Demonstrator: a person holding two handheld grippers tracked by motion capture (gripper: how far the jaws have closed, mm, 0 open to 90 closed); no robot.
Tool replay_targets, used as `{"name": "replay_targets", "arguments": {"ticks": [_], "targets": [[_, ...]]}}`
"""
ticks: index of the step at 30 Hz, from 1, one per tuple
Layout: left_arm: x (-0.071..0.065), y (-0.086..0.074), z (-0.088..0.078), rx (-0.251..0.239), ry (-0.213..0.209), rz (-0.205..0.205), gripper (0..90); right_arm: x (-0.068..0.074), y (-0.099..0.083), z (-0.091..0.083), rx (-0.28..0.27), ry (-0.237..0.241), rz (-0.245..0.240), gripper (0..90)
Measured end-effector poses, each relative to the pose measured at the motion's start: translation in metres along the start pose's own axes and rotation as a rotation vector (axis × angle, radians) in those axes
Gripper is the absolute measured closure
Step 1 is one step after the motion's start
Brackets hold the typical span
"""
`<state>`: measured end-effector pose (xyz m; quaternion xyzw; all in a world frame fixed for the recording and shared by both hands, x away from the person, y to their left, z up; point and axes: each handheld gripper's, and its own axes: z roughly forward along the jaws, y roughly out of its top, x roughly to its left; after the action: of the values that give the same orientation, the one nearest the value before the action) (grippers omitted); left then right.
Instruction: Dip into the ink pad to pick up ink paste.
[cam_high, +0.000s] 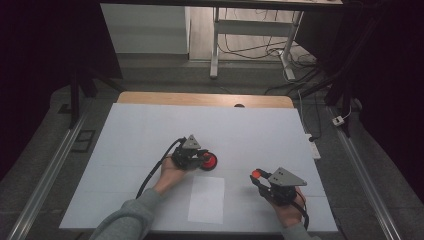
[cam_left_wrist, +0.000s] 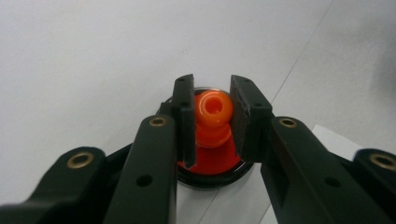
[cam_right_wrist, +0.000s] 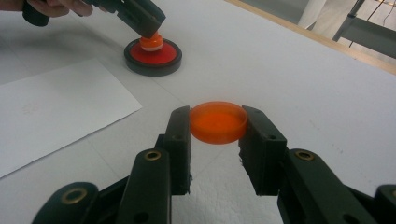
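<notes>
Nearest the person, the right gripper (cam_right_wrist: 218, 125) sits at the near right of the white table (cam_high: 140, 130), jaws clenched on an orange cap (cam_right_wrist: 218, 122). Cap is a shallow round dish, open side up, held level by its rim just above the tabletop; no long axis to speak of, flat face pointing up. No brand or lettering readable on it.

Just left of that, near the front edge, a blank sheet of paper (cam_high: 206, 199) lies flat, long side running away from the person. No writing legible on it.

Further in, approx mid-table, the left gripper (cam_left_wrist: 212, 119) tilts down and grasps the orange knob (cam_left_wrist: 213, 112) of a stamp. Knob stands upright, axis vertical, hollow top facing up. Its red base sits inside a round black pad (cam_right_wrist: 152, 58) resting flat on the table, w/ the black rim around the red. No label visible on pad or knob.

The two grippers are well apart, paper between and nearer.

Far end: wooden table edge (cam_high: 205, 99), then a grey desk frame (cam_high: 250, 30) w/ cables on the floor.
</notes>
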<state>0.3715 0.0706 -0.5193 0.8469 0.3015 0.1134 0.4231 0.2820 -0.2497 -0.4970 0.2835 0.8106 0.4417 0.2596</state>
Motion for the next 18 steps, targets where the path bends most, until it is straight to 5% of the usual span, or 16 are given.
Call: {"name": "replay_targets", "arguments": {"ticks": [7,11,18], "targets": [[-0.0012,-0.0024,0.0027,0.002,0.009,0.013,72.5,0.0004,-0.0001,0.0002,0.003,0.003,-0.002,64.3],[-0.006,-0.0014,0.0036,0.015,0.038,0.055,72.6,0.0005,0.0003,-0.0005,0.001,0.002,-0.001,64.3],[-0.004,-0.0021,0.0049,0.009,0.026,0.033,72.8,-0.0004,0.0008,-0.0015,-0.001,-0.004,0.0,64.3]]}}
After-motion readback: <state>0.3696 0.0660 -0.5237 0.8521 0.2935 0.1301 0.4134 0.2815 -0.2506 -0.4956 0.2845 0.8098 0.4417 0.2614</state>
